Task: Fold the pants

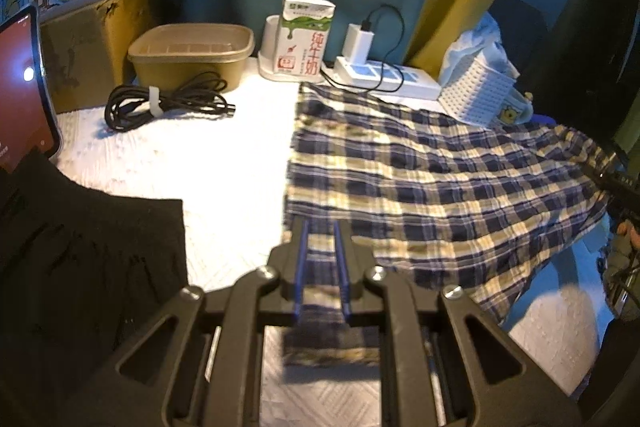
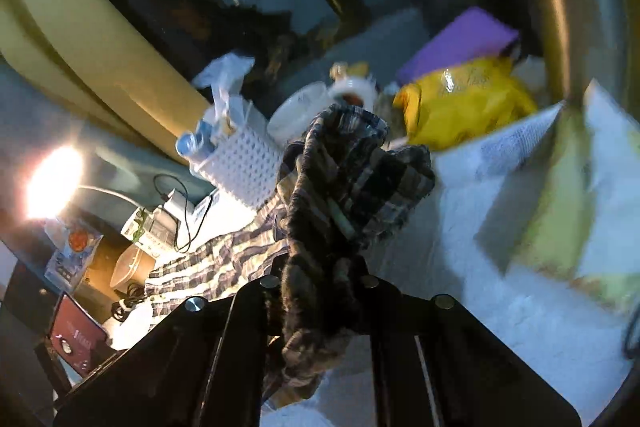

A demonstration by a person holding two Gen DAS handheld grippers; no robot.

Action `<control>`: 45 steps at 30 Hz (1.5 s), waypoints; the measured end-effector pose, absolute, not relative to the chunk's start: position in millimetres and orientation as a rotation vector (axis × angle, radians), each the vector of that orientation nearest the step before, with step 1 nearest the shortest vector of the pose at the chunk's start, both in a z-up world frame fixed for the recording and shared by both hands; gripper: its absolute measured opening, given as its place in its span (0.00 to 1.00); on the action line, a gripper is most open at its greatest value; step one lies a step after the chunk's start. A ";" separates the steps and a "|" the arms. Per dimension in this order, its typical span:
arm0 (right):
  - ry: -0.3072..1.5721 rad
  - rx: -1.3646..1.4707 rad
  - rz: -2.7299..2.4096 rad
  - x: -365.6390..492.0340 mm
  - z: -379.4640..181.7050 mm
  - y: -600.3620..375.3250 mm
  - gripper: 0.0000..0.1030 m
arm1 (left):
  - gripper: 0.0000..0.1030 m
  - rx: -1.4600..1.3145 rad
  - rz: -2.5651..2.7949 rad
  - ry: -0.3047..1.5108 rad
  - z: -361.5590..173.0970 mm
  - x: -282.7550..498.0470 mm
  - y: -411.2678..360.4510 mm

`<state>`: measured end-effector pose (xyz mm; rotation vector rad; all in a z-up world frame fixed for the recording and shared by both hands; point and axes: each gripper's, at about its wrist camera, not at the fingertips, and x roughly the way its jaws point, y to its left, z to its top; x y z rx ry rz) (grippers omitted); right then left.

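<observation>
The pants (image 1: 432, 183) are blue, navy and cream plaid cloth spread flat over the right half of the white table cover. My left gripper (image 1: 321, 227) is at their near left corner, its blue-edged fingers (image 1: 303, 259) shut on the plaid edge, which runs back between them. My right gripper (image 2: 320, 267) is shut on the other end of the pants (image 2: 344, 187). It holds a bunched, dark fold of plaid raised above the surface. The bunch hides its fingertips. The rest of the cloth trails down to the left in the right wrist view.
A black garment (image 1: 88, 251) lies at the near left. A coiled black cable (image 1: 164, 103), a brown tub (image 1: 192, 51), a milk carton (image 1: 306, 35), a power strip (image 1: 384, 75) and a white basket (image 1: 480, 91) line the back. A yellow bag (image 2: 460, 103) lies beyond the right gripper.
</observation>
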<state>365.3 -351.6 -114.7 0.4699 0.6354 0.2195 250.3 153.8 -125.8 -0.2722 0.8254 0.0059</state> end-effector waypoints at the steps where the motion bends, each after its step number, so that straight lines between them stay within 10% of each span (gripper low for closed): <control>1: 0.629 0.454 0.213 363.0 -109.6 -351.6 0.10 | 0.14 -0.276 0.003 0.823 -125.9 248.5 154.5; 17: 0.541 0.100 0.320 340.8 -51.4 -190.1 0.09 | 0.14 -0.288 -0.069 0.767 -127.4 224.2 185.0; 34: 0.786 -0.259 0.462 368.2 -145.6 17.6 0.11 | 0.17 -0.337 -0.052 0.731 -131.4 206.7 239.7; 39: 0.877 -0.281 0.589 359.1 -166.2 36.6 0.67 | 0.18 -0.327 -0.047 0.737 -132.4 206.5 241.5; 45: 0.840 -0.249 0.689 344.1 -145.9 26.1 0.68 | 0.20 -0.311 -0.046 0.740 -128.1 213.2 232.5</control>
